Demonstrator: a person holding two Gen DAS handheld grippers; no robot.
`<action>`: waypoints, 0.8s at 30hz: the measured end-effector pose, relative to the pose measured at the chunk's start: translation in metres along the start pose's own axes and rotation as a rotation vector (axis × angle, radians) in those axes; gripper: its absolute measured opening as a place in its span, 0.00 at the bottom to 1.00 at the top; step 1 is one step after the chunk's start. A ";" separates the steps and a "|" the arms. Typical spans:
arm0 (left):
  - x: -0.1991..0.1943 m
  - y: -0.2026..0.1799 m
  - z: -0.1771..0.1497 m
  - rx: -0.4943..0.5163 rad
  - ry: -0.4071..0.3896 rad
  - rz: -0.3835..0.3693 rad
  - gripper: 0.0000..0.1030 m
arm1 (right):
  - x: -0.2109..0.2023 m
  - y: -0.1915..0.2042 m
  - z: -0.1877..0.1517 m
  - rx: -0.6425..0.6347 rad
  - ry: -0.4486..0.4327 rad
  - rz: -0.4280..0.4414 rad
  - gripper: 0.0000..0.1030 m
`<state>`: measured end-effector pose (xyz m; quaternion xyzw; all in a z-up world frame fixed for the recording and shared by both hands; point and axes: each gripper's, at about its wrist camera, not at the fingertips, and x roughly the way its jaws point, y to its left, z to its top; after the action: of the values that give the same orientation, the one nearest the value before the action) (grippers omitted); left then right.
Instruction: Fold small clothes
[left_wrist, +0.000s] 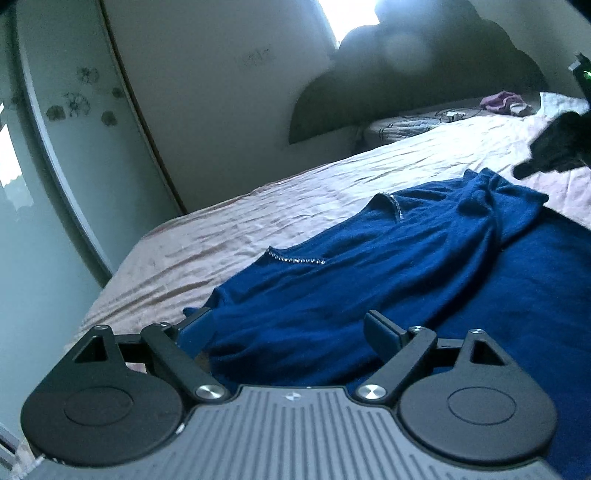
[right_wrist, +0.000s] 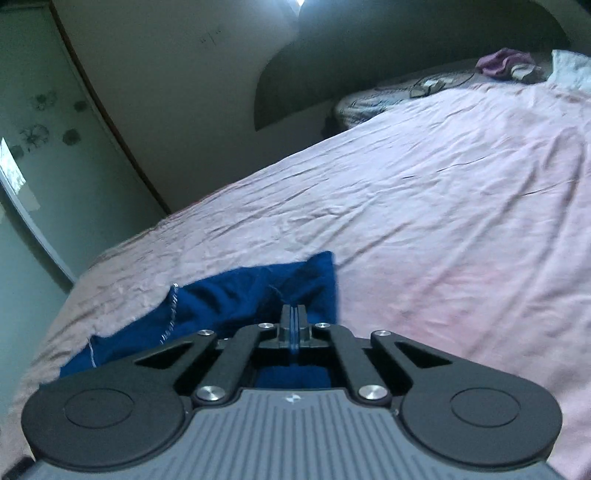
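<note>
One wide bed (right_wrist: 443, 184) fills both views, covered by a wrinkled pale pink sheet (left_wrist: 332, 192). Behind it stand a dark curved headboard (left_wrist: 424, 74) and, to the left, a pale wardrobe door (left_wrist: 74, 110) printed with flowers. On the near part of the sheet lies the blue top (left_wrist: 369, 266), spread loosely and rumpled, its neckline edged with a line of small sparkling stones (left_wrist: 295, 259). A purple cloth (right_wrist: 498, 62) is bunched far off by the headboard.

The left gripper (left_wrist: 291, 325) stands released, its jaws spread wide over the hem end of the top, with blue cloth lying between them and neither pad pressing it. The right gripper (right_wrist: 293, 317) is clenched, its two fingers pinched together on a raised fold of the blue top near its corner, which peaks just ahead of the fingertips.
</note>
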<state>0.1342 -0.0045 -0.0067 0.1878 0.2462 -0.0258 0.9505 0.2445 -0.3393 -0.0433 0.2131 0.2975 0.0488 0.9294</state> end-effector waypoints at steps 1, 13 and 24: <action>-0.002 0.002 0.000 -0.011 0.002 0.000 0.87 | -0.004 0.000 -0.002 -0.014 -0.001 -0.027 0.03; -0.068 0.025 -0.040 -0.168 0.052 -0.087 1.00 | -0.118 0.016 -0.084 -0.184 0.128 0.161 0.85; -0.125 0.036 -0.105 -0.151 0.164 -0.212 0.99 | -0.208 -0.016 -0.161 -0.258 0.343 0.248 0.85</action>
<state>-0.0181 0.0626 -0.0192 0.0903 0.3425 -0.0921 0.9306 -0.0188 -0.3398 -0.0566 0.1163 0.4138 0.2353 0.8717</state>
